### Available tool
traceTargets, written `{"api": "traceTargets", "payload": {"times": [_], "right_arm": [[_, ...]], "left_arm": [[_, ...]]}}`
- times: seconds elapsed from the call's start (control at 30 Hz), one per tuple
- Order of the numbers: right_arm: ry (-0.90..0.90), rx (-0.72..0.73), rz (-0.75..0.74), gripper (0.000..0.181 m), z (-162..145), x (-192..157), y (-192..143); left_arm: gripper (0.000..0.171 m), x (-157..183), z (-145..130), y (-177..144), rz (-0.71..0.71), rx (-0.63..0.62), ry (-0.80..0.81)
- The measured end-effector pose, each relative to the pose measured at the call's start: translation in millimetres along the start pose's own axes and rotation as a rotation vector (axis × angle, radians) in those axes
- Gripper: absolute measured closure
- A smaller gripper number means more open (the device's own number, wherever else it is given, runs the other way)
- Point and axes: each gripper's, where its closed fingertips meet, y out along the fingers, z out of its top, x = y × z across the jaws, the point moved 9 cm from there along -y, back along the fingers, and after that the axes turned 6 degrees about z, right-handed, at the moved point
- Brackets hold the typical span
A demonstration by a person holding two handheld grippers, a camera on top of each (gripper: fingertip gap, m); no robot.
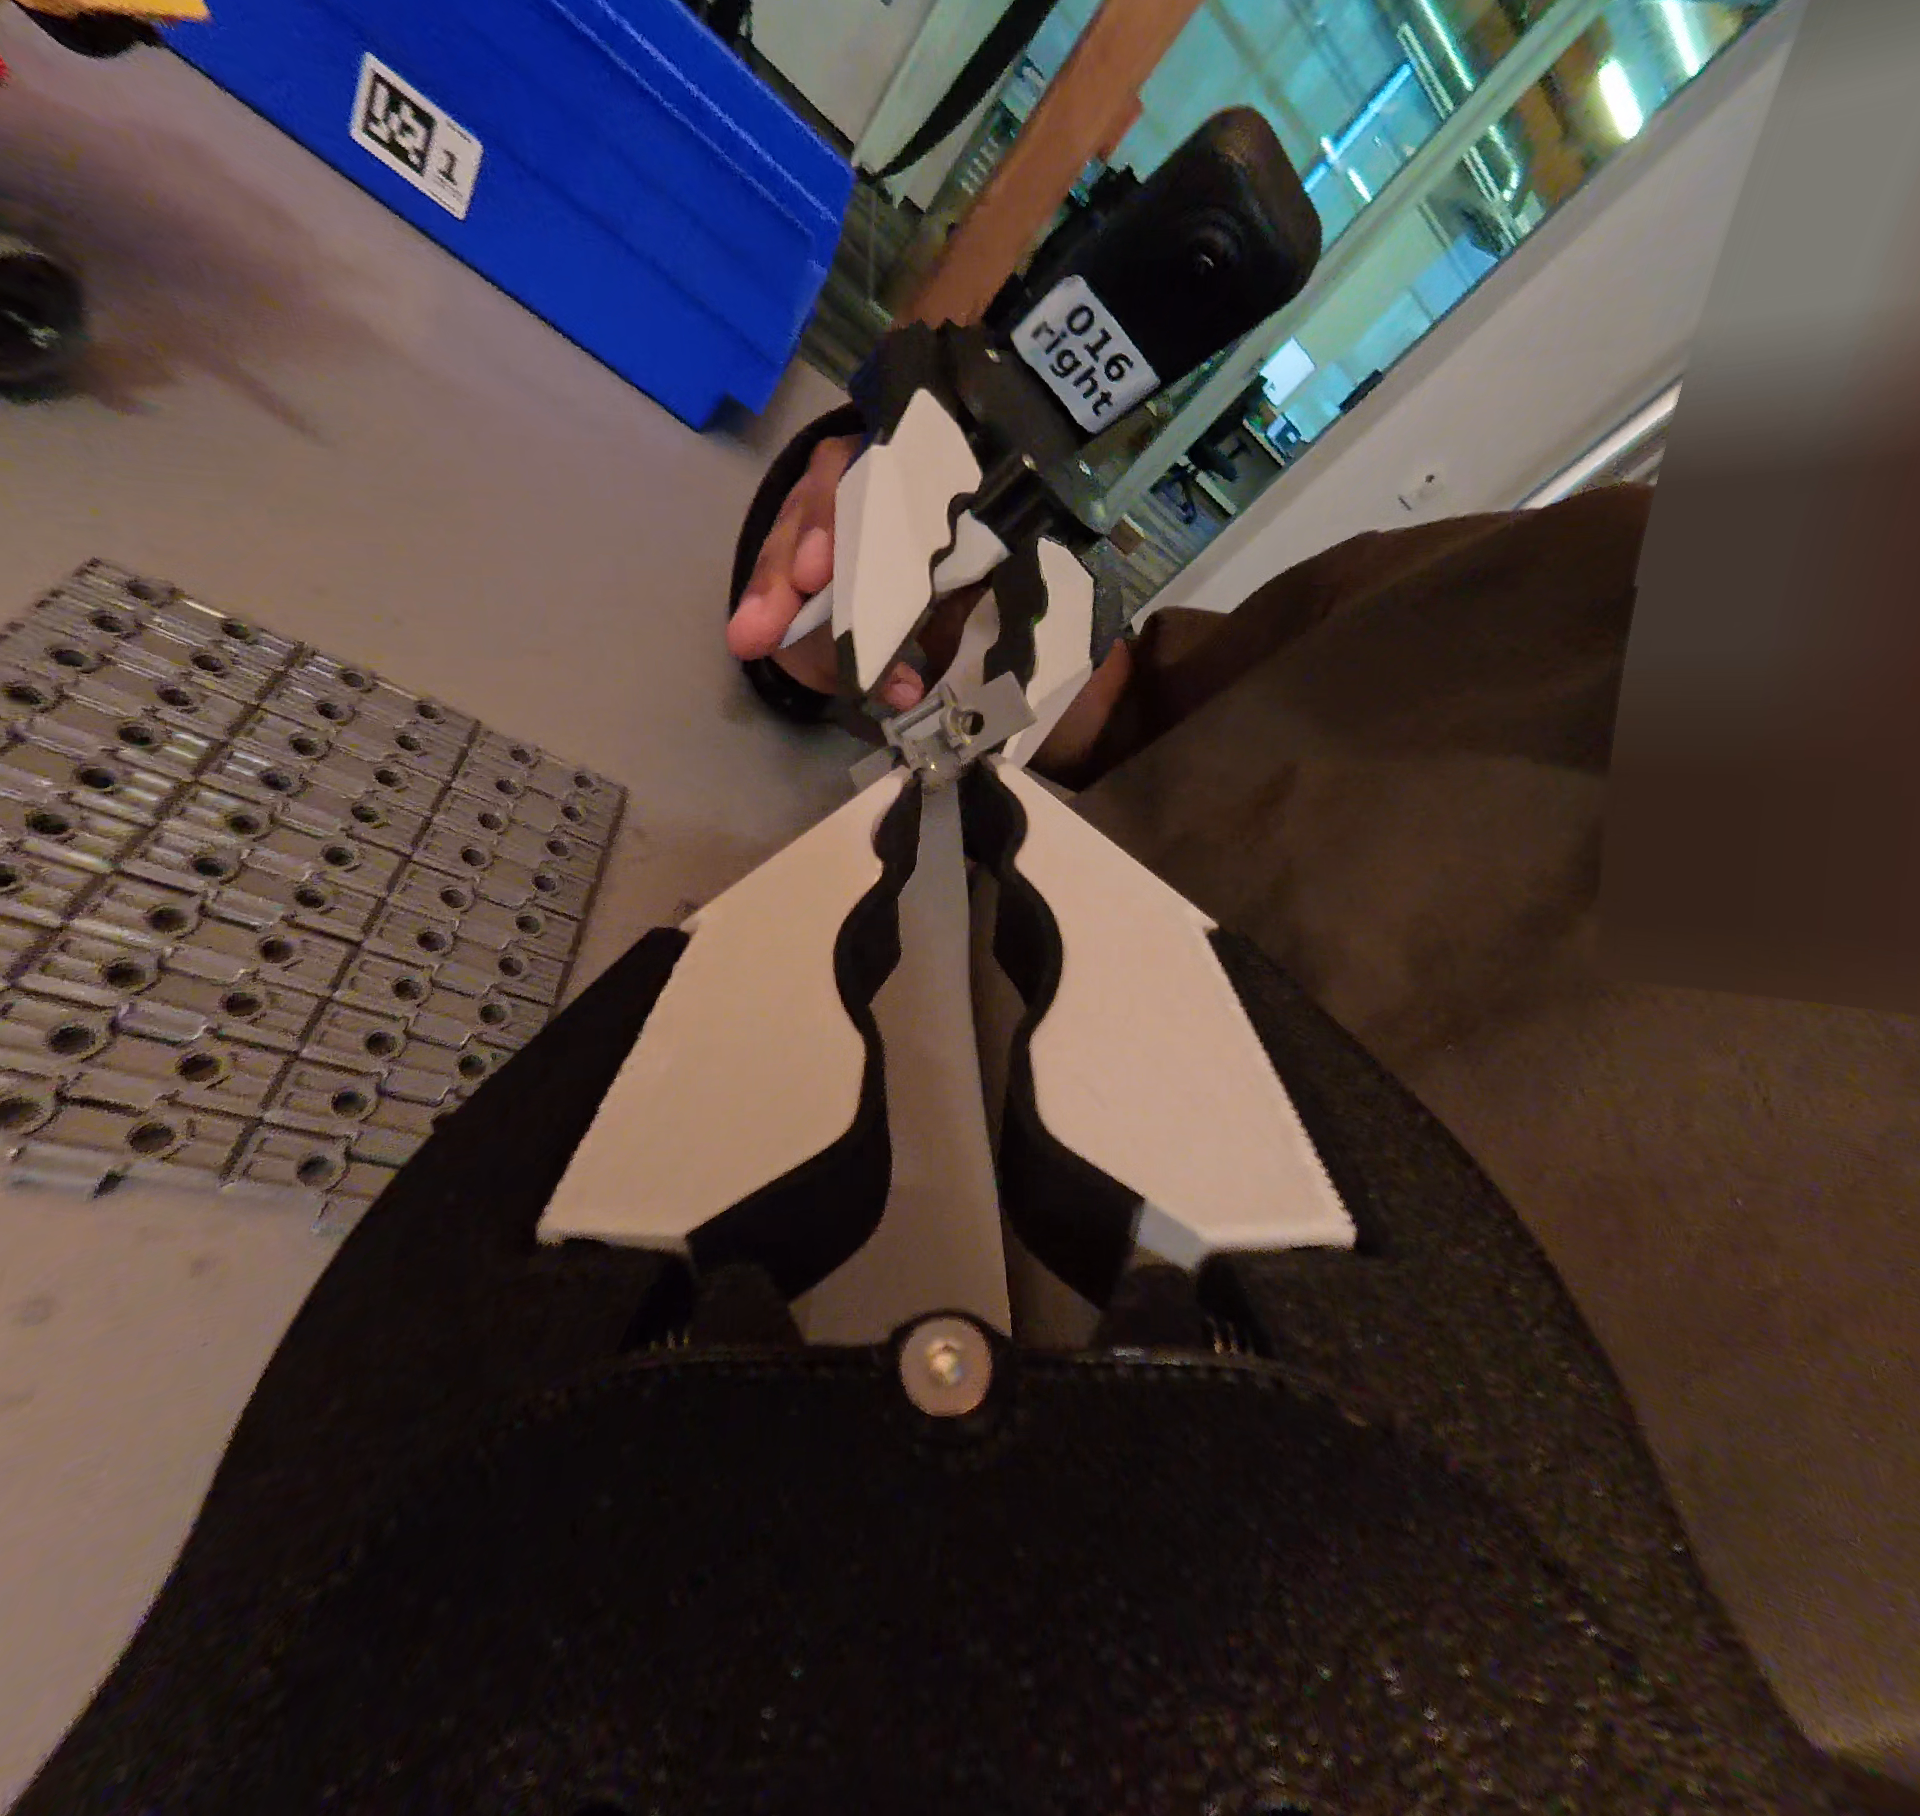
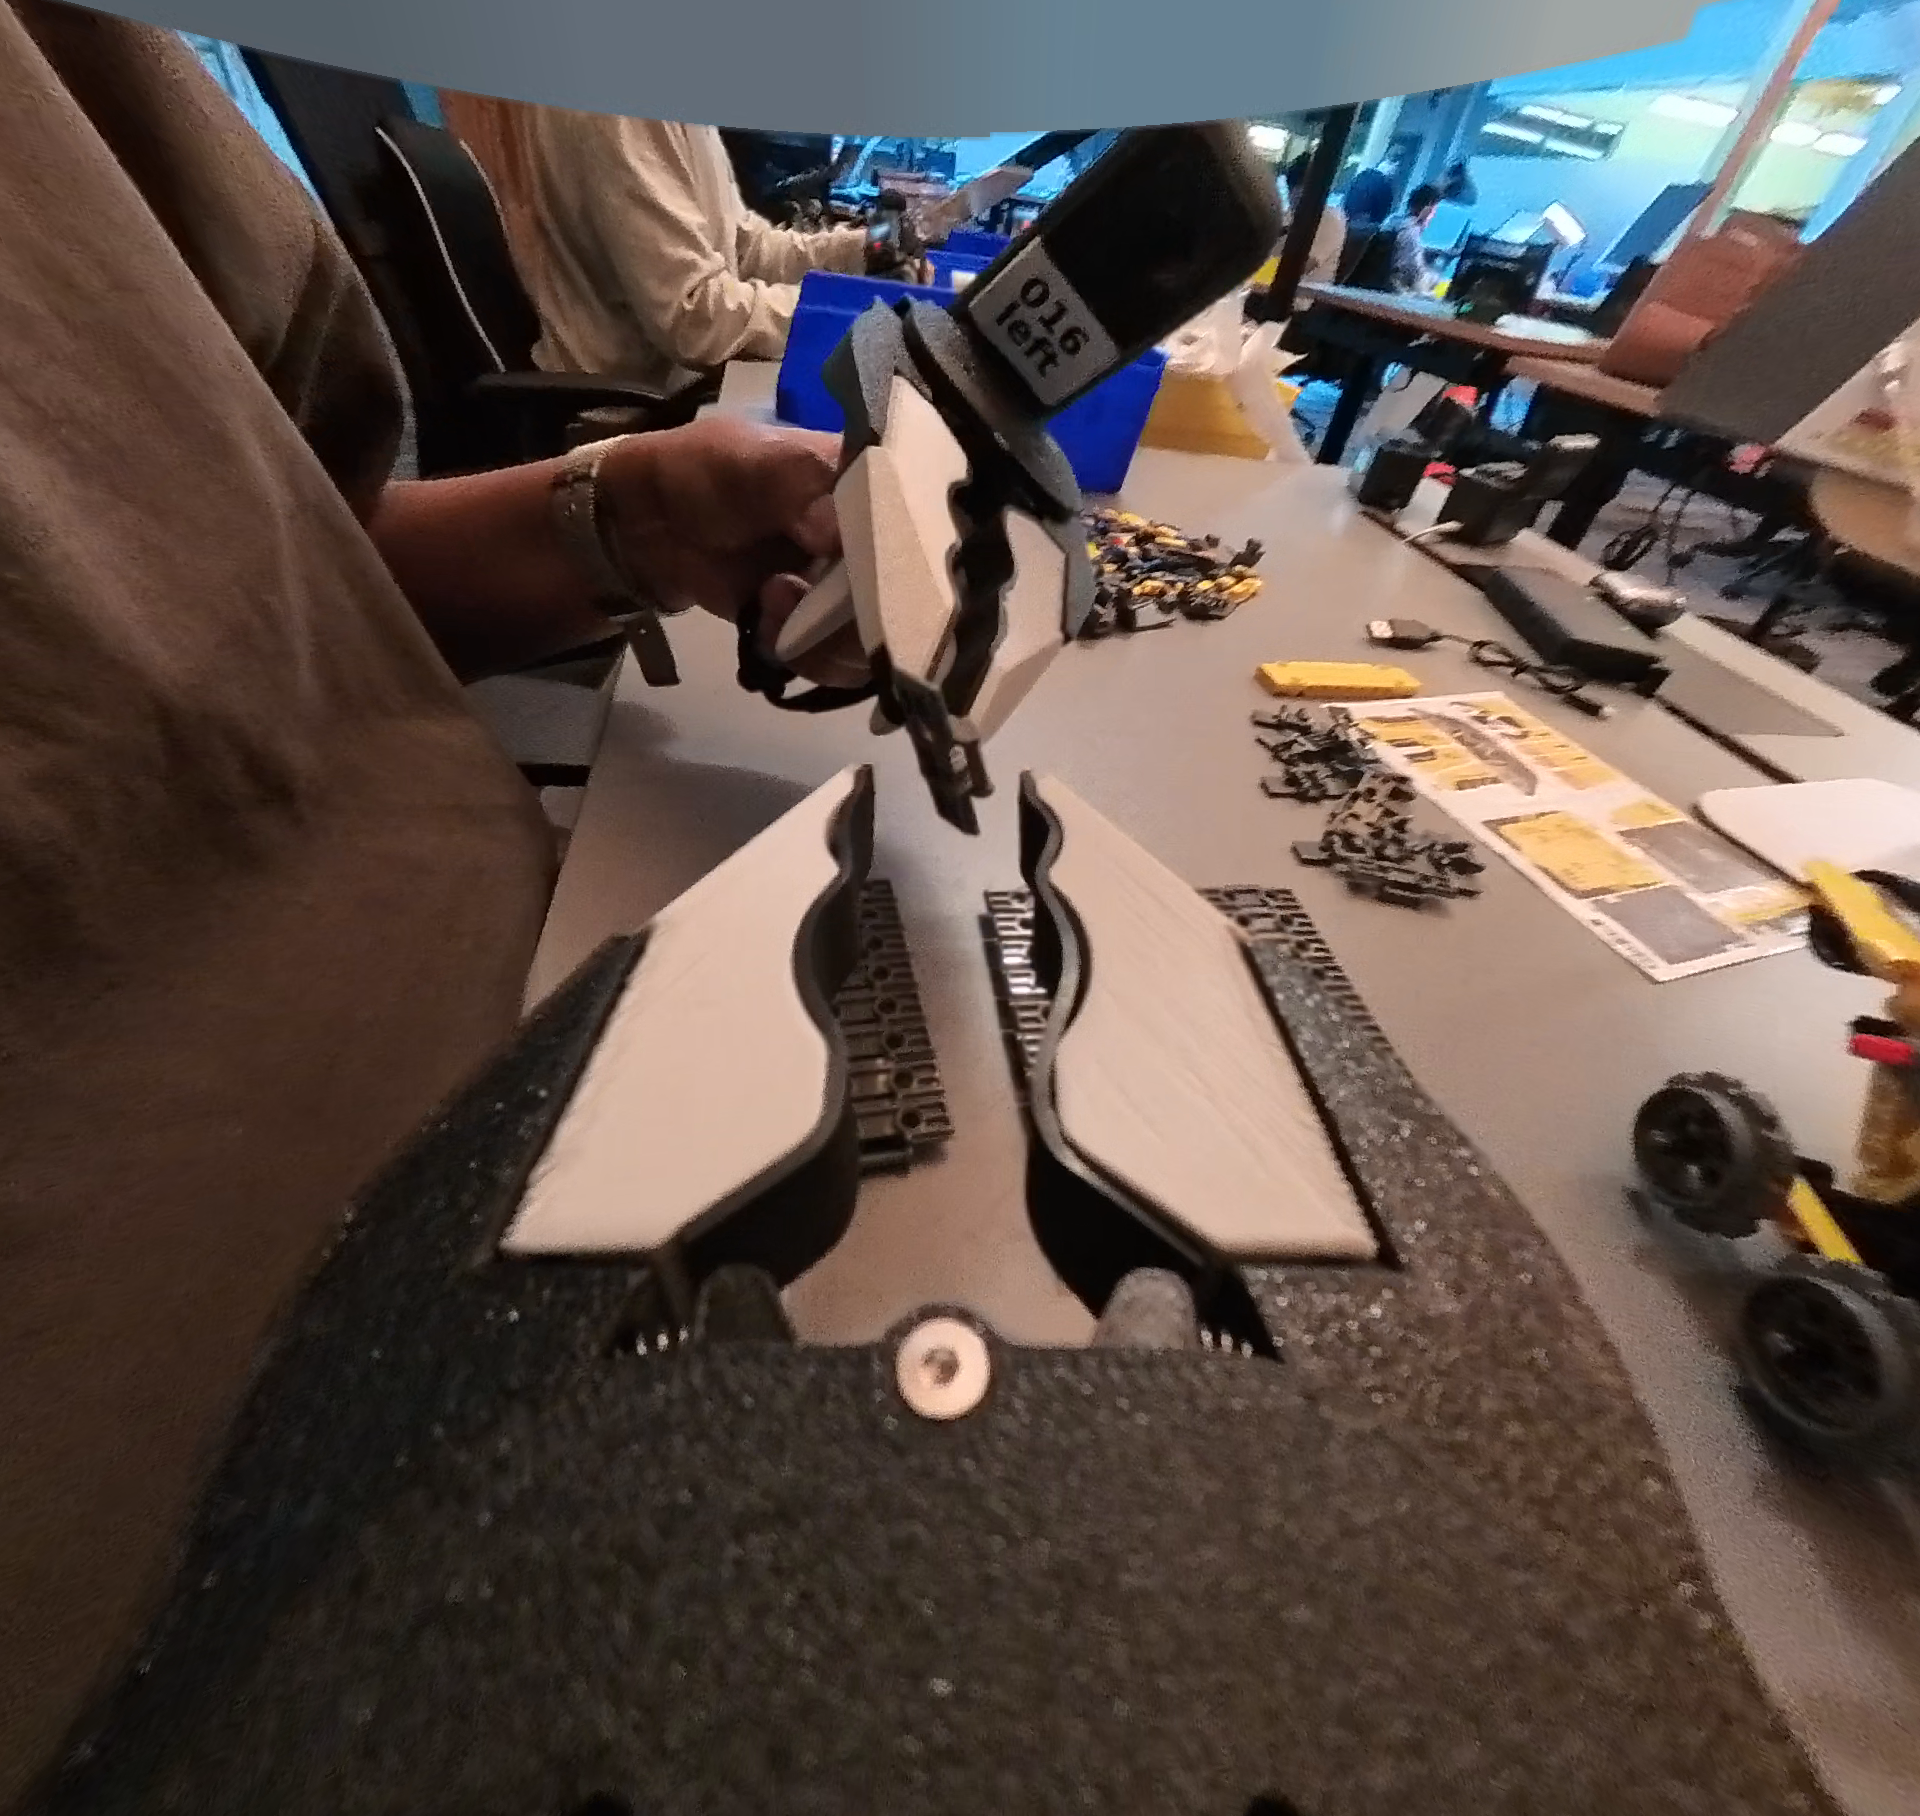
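Pinching a small grey connector piece (image 1: 940, 732) at its edge, my left gripper (image 1: 940, 779) is clenched — light, rigid, easily twisted; right gripper (image 2: 945, 800), at twelve o'clock, is released.

Dim indoor light, fisheye-warped edges, motion blur at margins.

The left tool (image 1: 940, 779) pinches a small grey piece (image 1: 951, 727); the right tool (image 1: 935, 670) hangs just beyond it, a grey perforated plate (image 1: 260, 893) lying left of it on the tabletop (image 1: 364, 436).
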Motion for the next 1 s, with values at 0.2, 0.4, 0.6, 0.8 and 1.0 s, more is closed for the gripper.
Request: {"api": "traceTargets", "payload": {"times": [0.2,0.4,0.6,0.8,1.0], "right_arm": [[0.111,-0.066,-0.005,0.173,-5,6,-4],[0.655,-0.389,-0.108,0.174,-26,7,-18],[1.186,-0.399,0.03,0.174,-60,7,-16],[1.222,-0.491,0.104,0.174,-63,8,-7],[1.211,-0.568,0.119,0.173,-59,12,-5]], "left_arm": [[0.152,-10,1,2,0.051,0.041,-0.015],[0.12,-11,-17,9,0.334,-0.078,0.265],[0.113,-11,-44,41,0.44,-0.312,0.443],[0.122,-12,-48,48,0.467,-0.372,0.47],[0.128,-13,-49,50,0.462,-0.397,0.462]]}}
